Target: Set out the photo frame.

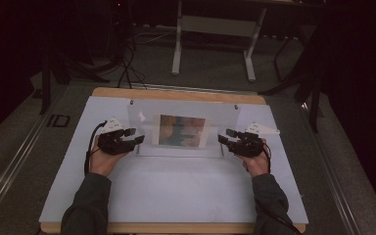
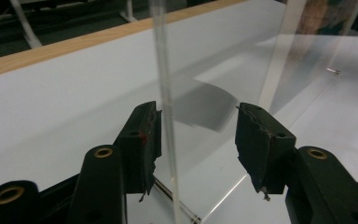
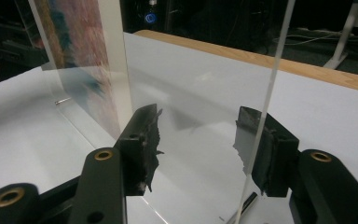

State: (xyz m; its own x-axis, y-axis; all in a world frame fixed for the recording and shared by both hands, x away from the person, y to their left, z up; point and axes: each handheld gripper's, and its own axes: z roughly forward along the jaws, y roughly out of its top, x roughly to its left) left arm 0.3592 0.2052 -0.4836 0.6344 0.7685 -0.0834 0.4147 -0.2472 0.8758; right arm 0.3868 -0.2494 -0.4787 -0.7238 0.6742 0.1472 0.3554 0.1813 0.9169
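We have the left gripper (image 2: pixel 198 140) and right gripper (image 3: pixel 198 147) gaping open, each straddling an edge of the acrylic frame (image 1: pixel 182 128), pads not pressing

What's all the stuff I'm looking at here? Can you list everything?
Clear acrylic picture stand: one, see-through, upright at the middle of the table, between the two tongs.
Picture: one, blurry reds, blues and greens, inside the stand.
Small metal fasteners: two visible, at the stand's top corners.
White mat: one, covers most of the tabletop.
Wooden table: one, light brown edge showing around the mat.
White-legged desk frame: one, on the dark floor behind.
Left tongs: black, open, a clear panel edge between the jaws, near one pad.
Right tongs: black, open, at the stand's other side edge.
Hands: two, in dark sleeves, holding the tongs.
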